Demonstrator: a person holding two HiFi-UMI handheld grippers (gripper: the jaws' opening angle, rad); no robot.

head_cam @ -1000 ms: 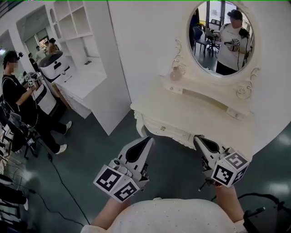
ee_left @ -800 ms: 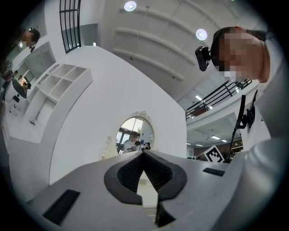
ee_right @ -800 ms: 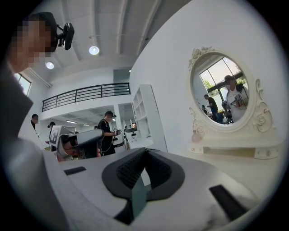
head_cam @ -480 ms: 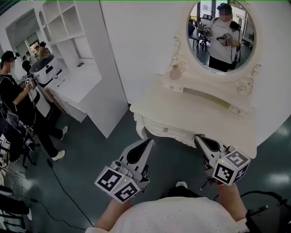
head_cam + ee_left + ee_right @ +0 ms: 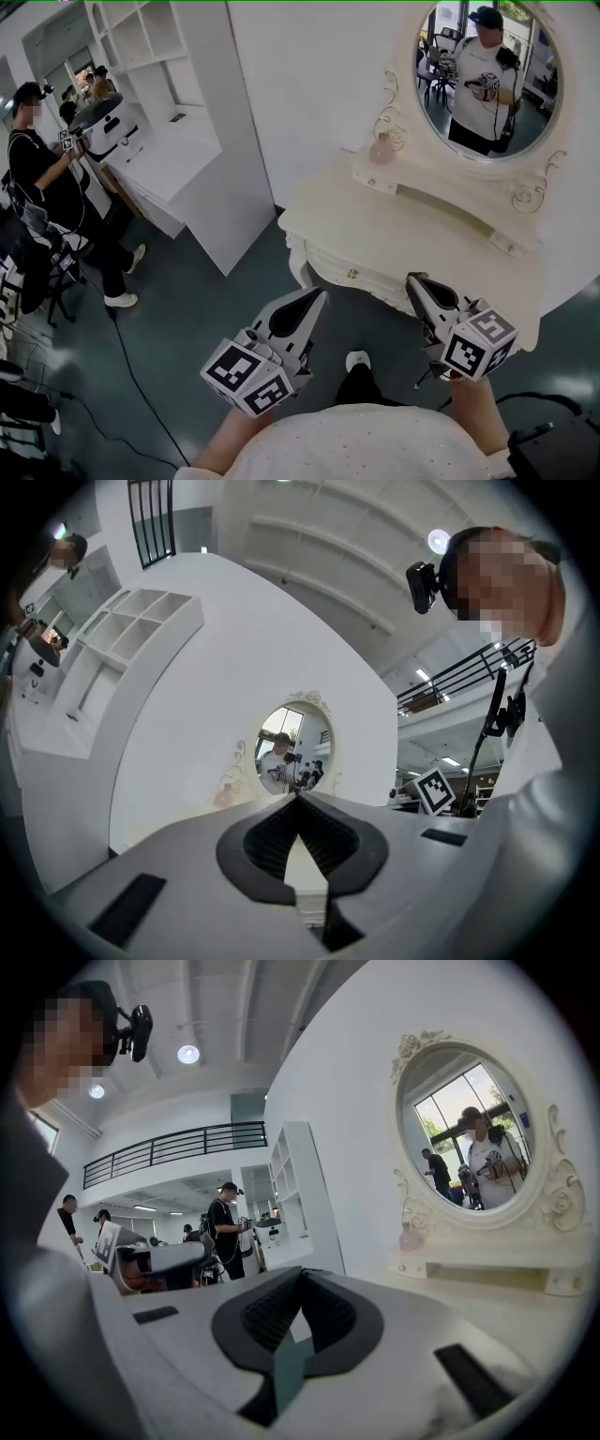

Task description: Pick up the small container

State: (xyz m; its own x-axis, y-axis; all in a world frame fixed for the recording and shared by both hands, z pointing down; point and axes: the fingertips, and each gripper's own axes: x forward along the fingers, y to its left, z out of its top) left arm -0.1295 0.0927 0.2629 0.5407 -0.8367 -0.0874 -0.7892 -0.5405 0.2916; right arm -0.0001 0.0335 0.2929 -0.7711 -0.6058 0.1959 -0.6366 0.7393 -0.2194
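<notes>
Black ribbed pads [image 5: 267, 841] meet at their tips on both sides. The left tool [image 5: 319, 294] and the right tool [image 5: 411, 279] are each pressed together with nothing between the jaws, and both point roughly level toward the mirror [image 5: 487, 80].

The small container [image 5: 380, 152], as I judge the pale pink piece to be, stands on the raised ledge [image 5: 441, 192] at the mirror's lower left edge. It is close against the carved frame and well apart from either tool. The cream surface [image 5: 375, 230] lies below the mirror, and I see nothing standing on it in front of the ledge.

Step in hand, by my reading: the approach, with no grasp begun. The next move calls for carrying one tool over the surface toward the mirror's lower left, spreading its jaws before arrival, then closing gently on a light piece that could tip. Nothing blocks that path, but the frame just behind the container leaves little room.

Left of the mirror and well away are white shelving [image 5: 141, 42], a standing person [image 5: 42, 178] and a cable [image 5: 131, 361] on the floor.
</notes>
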